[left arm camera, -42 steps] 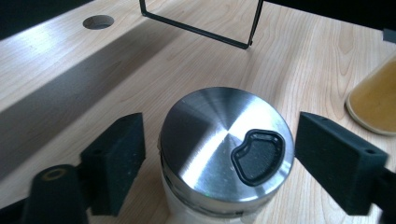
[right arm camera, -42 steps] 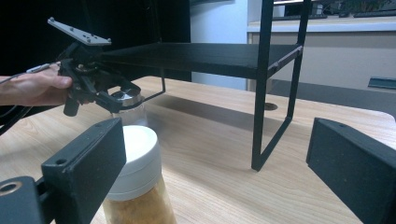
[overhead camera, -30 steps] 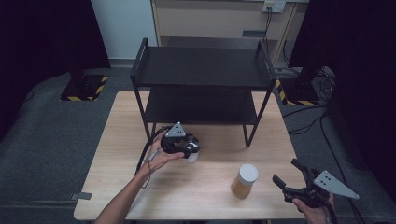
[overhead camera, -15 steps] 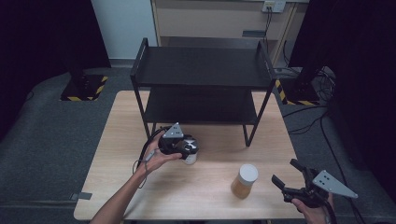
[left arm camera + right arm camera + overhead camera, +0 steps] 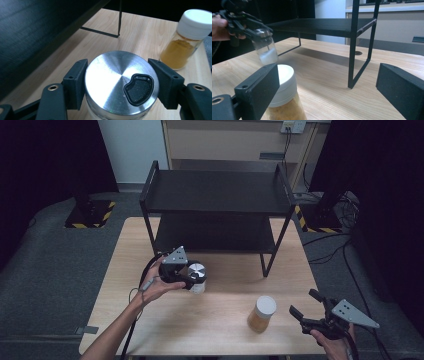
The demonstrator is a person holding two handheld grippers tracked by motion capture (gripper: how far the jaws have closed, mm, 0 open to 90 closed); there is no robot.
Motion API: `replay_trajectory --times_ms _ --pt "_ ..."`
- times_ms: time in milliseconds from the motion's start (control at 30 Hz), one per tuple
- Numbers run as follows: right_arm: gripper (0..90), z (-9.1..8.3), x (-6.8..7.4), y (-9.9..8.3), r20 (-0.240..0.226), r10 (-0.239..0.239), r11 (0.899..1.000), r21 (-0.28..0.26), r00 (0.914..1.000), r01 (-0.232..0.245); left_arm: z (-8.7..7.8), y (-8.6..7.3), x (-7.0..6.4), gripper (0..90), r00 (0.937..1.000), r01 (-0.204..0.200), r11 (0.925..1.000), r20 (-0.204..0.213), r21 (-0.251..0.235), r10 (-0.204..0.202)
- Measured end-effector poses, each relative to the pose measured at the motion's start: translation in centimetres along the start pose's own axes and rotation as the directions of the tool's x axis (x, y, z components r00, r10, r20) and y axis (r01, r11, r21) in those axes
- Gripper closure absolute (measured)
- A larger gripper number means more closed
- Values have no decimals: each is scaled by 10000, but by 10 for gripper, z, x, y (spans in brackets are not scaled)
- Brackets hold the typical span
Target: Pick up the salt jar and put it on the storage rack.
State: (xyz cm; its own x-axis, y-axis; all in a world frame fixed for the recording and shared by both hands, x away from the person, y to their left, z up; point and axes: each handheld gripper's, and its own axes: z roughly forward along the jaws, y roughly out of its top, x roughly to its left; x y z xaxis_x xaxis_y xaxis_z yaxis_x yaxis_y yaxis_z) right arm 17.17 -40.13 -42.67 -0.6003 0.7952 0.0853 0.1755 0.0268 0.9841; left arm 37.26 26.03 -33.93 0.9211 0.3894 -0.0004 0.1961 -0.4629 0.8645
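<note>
Already left tongs (image 5: 120,85) clamped the shaker (image 5: 121,86) under its lid, clear of the bench (image 5: 220,325); best kept upright. Right tongs (image 5: 306,306) gaped beside the jar (image 5: 262,314).

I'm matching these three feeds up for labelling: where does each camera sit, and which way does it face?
High view: above the person's side, facing forward and down on the table and black rack; both forearms, left gripper, right gripper.
Left gripper view: on that gripper, looking down on the metal-lidded jar between its jaws.
Right gripper view: low, facing the rack past its open jaws.
Shared: all three show the white-lidded jar.
</note>
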Motion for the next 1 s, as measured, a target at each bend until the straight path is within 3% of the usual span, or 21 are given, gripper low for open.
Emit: replay_trajectory --times_ms 467,833,1000 --pt "53 8 -5 3 -27 107 9995 288 9999 -106 -40 42 -1 337 9991 -279 9995 309 -130 283" --pt "53 10 -8 1 -78 288 9991 323 9996 -285 -76 84 10 337 9954 -285 9979 898 -588 337" --pt "53 9 -8 1 -83 291 9991 317 9995 -288 -91 104 13 337 9948 -311 9969 948 -718 378"
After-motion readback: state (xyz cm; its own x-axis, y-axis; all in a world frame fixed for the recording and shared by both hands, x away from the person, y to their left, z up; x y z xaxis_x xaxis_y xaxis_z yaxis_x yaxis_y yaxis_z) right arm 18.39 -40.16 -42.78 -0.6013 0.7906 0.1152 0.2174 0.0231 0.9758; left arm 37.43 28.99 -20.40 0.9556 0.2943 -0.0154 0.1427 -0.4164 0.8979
